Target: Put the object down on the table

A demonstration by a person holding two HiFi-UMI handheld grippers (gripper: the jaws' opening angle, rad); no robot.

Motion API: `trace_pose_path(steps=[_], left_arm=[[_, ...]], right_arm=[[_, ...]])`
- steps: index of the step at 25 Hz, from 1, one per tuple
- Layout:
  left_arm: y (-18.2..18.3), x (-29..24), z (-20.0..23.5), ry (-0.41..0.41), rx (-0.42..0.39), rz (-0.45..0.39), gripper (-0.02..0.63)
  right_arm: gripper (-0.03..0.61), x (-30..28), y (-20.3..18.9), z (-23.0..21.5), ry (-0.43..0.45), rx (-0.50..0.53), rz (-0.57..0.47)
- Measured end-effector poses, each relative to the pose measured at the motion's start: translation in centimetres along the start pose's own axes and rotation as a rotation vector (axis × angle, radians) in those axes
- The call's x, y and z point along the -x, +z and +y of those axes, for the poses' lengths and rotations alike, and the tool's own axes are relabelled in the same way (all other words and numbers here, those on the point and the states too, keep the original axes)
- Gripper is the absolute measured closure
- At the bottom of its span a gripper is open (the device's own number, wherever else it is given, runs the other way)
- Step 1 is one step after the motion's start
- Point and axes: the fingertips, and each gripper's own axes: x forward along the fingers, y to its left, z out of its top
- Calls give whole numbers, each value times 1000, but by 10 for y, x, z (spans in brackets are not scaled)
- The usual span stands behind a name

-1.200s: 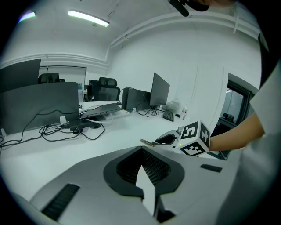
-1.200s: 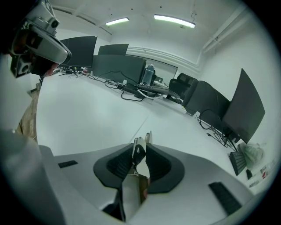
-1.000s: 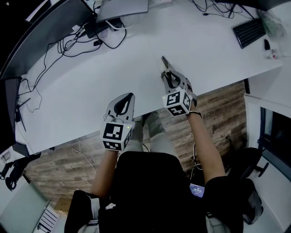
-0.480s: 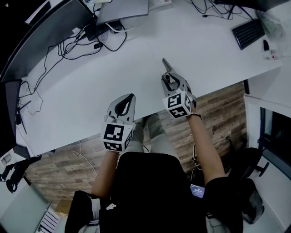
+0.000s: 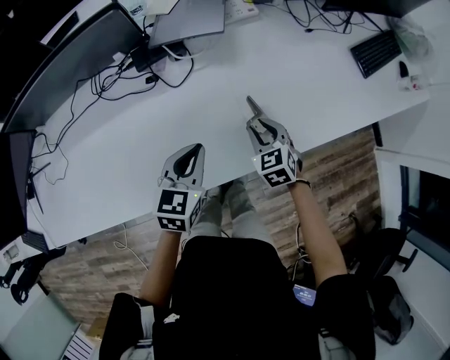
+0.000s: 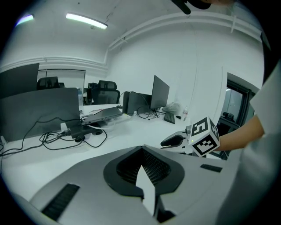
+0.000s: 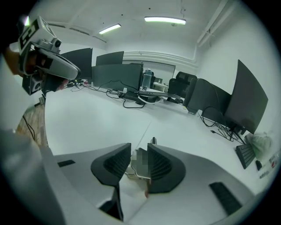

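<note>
My right gripper (image 5: 257, 121) hovers over the white table (image 5: 323, 91) near its front edge, shut on a small flat metal object (image 5: 250, 106) that sticks out past the jaws toward the table's middle. In the right gripper view the object (image 7: 153, 141) sits clamped between the two black pads (image 7: 160, 167) of my right gripper (image 7: 139, 152), just above the tabletop. My left gripper (image 5: 196, 149) hangs to the left at the table's front edge, shut with nothing in it. Its jaws (image 6: 142, 149) meet in the left gripper view, where the right gripper (image 6: 172, 141) shows beyond them.
A laptop (image 5: 188, 20) and a tangle of black cables (image 5: 119, 67) lie at the back of the table, and a dark monitor (image 5: 63, 56) stands at the back left. A black keyboard (image 5: 376, 50) lies far right. Wooden floor (image 5: 330, 169) shows beyond the front edge.
The view has shifted slightly. Both grippers keep nearly the same place, and the right one still holds the object.
</note>
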Motion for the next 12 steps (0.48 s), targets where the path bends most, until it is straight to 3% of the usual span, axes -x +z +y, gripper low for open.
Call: trace_pose_path(steps=[12], left_arm=[[38, 8, -10, -30, -61, -60, 601]], right_arm=[[526, 51, 32, -16, -59, -140, -82]])
